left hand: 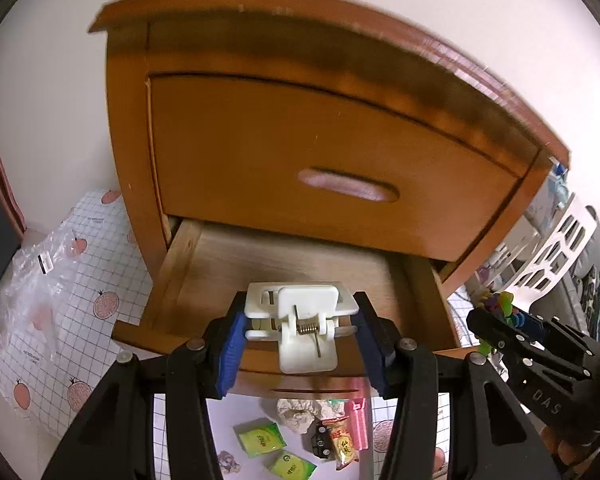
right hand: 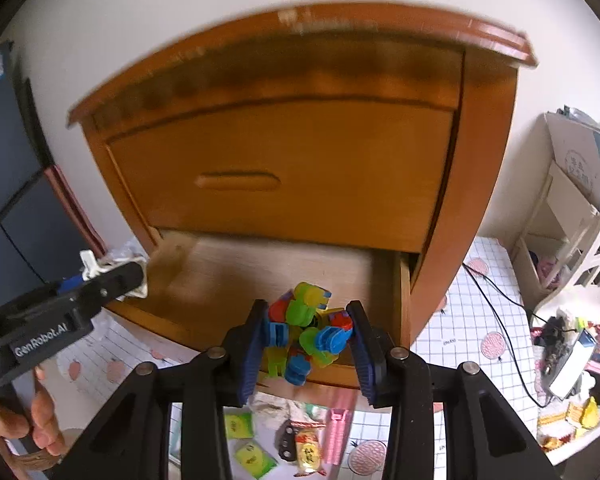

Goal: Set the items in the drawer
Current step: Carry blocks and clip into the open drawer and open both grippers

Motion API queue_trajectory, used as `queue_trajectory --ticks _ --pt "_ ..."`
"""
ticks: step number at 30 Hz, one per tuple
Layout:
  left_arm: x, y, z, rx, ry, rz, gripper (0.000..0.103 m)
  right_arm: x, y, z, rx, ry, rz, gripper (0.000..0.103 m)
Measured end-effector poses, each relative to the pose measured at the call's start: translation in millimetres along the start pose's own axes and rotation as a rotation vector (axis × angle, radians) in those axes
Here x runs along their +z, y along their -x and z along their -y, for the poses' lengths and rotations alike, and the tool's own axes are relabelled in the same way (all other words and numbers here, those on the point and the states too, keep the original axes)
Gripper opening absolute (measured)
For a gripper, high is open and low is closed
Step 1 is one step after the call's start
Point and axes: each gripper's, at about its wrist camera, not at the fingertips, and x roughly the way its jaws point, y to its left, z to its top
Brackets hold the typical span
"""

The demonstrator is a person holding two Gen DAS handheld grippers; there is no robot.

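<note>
A wooden nightstand has its lower drawer (left hand: 188, 264) pulled out, its pale bottom (right hand: 236, 272) bare. My left gripper (left hand: 300, 332) is shut on a white plastic spring clip (left hand: 304, 320), held above the drawer's front edge. My right gripper (right hand: 309, 336) is shut on a ball of interlocking plastic pieces (right hand: 308, 332) in red, green, blue and yellow, also over the drawer's front part. In the left wrist view the right gripper (left hand: 500, 320) shows at the right edge with the coloured ball (left hand: 500, 304). The left gripper (right hand: 116, 276) with the clip (right hand: 96, 264) appears at left in the right wrist view.
The upper drawer (left hand: 340, 160) is closed. On the checked floor mat below lie green packets (left hand: 260, 436), a crumpled white tissue (left hand: 296, 416), a pink comb-like piece (left hand: 358, 424), a snack packet (right hand: 308, 448) and a black clip (right hand: 286, 440). A white rack (right hand: 560, 216) and clutter stand right.
</note>
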Motion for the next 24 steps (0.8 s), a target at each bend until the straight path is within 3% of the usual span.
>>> queue_trajectory --ticks 11,17,24 --pt "3 -36 5 0.085 -0.037 -0.03 0.053 0 -38 -2 -0.07 0.04 -0.081 0.042" --pt "4 -40 -2 0.087 -0.009 -0.042 0.054 0 -44 -8 -0.064 0.066 -0.094 0.043" --pt "3 -44 -11 0.102 0.012 -0.055 0.063 0 -46 -12 -0.074 0.095 -0.097 0.056"
